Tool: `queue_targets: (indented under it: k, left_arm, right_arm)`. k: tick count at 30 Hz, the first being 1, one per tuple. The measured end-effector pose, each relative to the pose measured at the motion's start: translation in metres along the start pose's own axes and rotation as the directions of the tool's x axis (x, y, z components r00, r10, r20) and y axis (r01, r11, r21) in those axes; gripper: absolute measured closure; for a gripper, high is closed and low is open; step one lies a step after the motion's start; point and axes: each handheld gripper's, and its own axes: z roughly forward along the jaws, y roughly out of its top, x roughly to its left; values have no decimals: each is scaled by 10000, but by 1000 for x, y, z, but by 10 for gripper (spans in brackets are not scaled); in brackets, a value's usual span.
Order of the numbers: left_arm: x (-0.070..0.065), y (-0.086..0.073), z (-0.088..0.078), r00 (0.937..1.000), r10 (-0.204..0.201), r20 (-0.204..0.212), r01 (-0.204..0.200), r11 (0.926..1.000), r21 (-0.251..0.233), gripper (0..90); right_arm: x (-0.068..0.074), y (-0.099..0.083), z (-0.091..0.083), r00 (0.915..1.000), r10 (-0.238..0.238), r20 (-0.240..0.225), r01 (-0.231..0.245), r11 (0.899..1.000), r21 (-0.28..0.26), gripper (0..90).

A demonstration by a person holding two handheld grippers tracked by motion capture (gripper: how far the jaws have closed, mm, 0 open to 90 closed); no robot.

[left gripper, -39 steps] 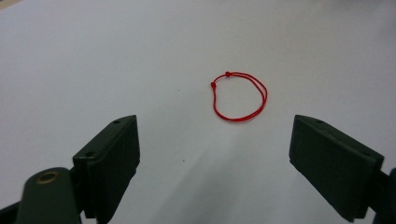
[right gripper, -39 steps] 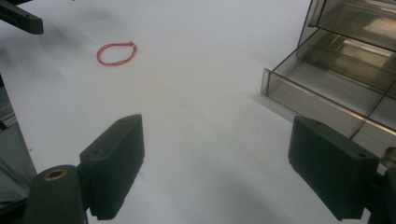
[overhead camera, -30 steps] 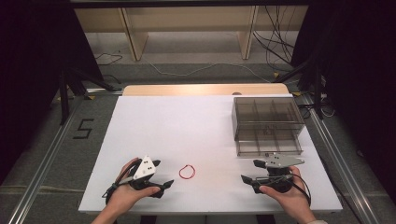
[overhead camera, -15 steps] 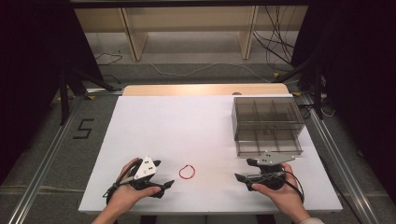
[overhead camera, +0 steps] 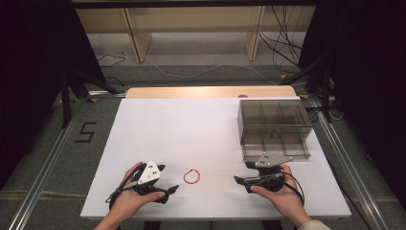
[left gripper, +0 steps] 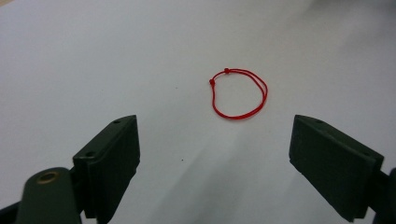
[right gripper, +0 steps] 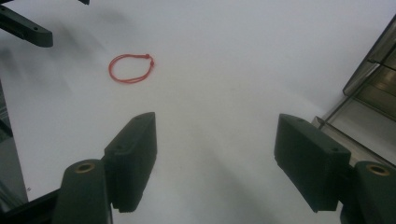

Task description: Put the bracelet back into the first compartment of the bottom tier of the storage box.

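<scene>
A red string loop [overhead camera: 192, 176] with two small knots lies flat on the white table top [overhead camera: 191, 124], near its front edge. My left gripper [overhead camera: 168, 178] rests just left of it, pointing at it. In the left gripper view its jaws stand wide apart, open [left gripper: 215, 158], and the loop [left gripper: 239, 93] lies a short way ahead. My right gripper [overhead camera: 241, 172] lies to the right of the loop and points left. Its jaws [right gripper: 215, 154] have just been closing a little but remain open with nothing between them. The loop [right gripper: 130, 67] lies farther off to their upper left.
A smoky clear box with compartments [overhead camera: 275, 129] stands at the right, just behind my right hand; its corner [right gripper: 373, 79] is close to the right jaw. One jaw of the left gripper [right gripper: 23, 28] shows in the right gripper view.
My right hand has slid a little to the left, toward the red loop. The left hand and the loop have stayed put.
</scene>
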Motion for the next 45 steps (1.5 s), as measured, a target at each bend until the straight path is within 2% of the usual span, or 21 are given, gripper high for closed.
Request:
queue_targets:
  k: [29, 45]
  left_arm:
    - [1, -1, 1, 10000, -5, 7, 5, 10000, 64, 162]
    - [1, -1, 1, 10000, -9, 4, 9, 10000, 92, 162]
  right_arm:
    - [15, 30, 43, 9977, -458, -499, 474, 9984, 313, 385]
    - [27, 46, 72, 9936, -690, -895, 742, 9957, 559, 433]
